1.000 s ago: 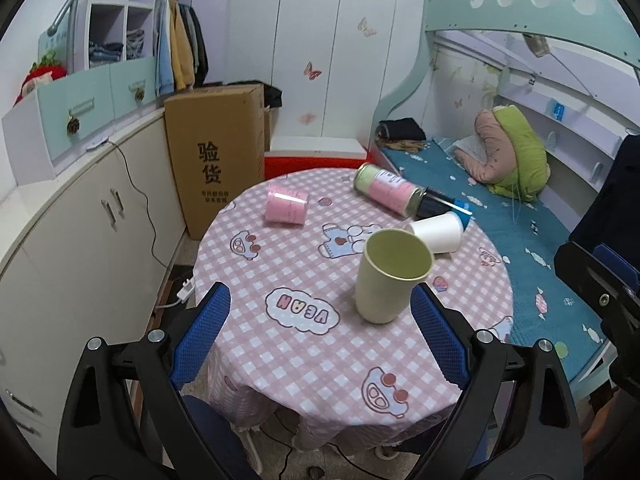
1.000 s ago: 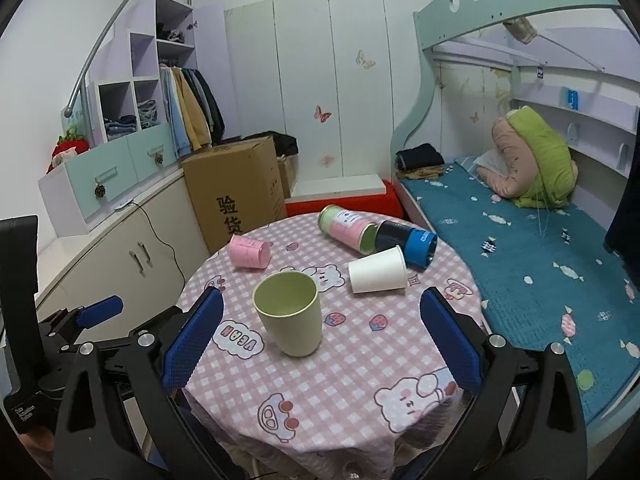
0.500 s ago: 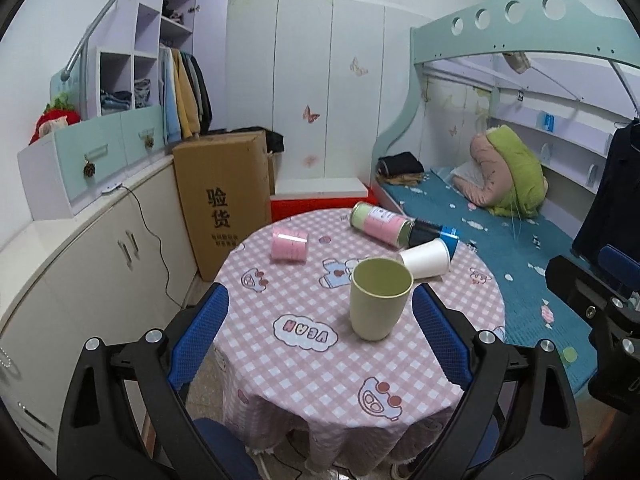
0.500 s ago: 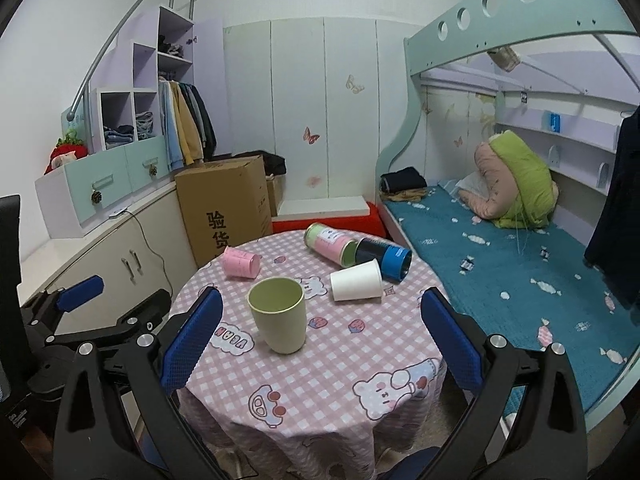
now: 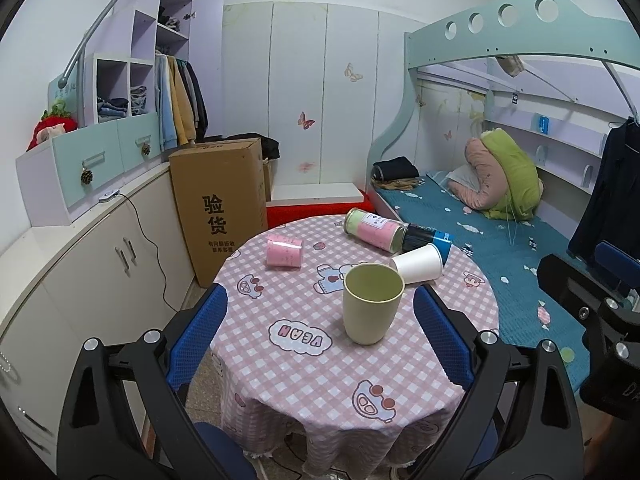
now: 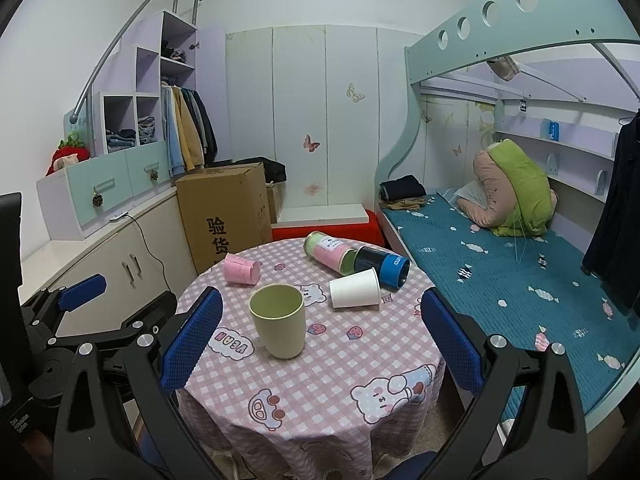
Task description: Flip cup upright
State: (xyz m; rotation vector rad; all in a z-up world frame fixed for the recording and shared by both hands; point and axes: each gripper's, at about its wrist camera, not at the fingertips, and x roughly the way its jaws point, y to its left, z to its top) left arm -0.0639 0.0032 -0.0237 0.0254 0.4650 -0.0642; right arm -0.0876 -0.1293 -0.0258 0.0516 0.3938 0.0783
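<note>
A pale green cup [image 5: 372,303] stands upright on the round table with a pink checked cloth [image 5: 304,376]; it also shows in the right wrist view [image 6: 279,326]. A white paper cup [image 5: 418,263] [image 6: 355,288] and a pink cup [image 5: 284,251] [image 6: 241,268] lie on their sides. My left gripper [image 5: 320,336] is open and empty, held back above the table's near edge. My right gripper [image 6: 320,332] is open and empty, likewise back from the cups.
A pink-and-green canister [image 5: 374,230] and a dark blue canister [image 5: 426,237] lie on the table's far side. A cardboard box [image 5: 218,204] stands behind the table to the left, white cabinets [image 5: 100,248] at left, a bunk bed [image 5: 500,216] at right.
Both grippers have pulled back and up from the table, so the cups look smaller and more of the room shows. The cups have not moved.
</note>
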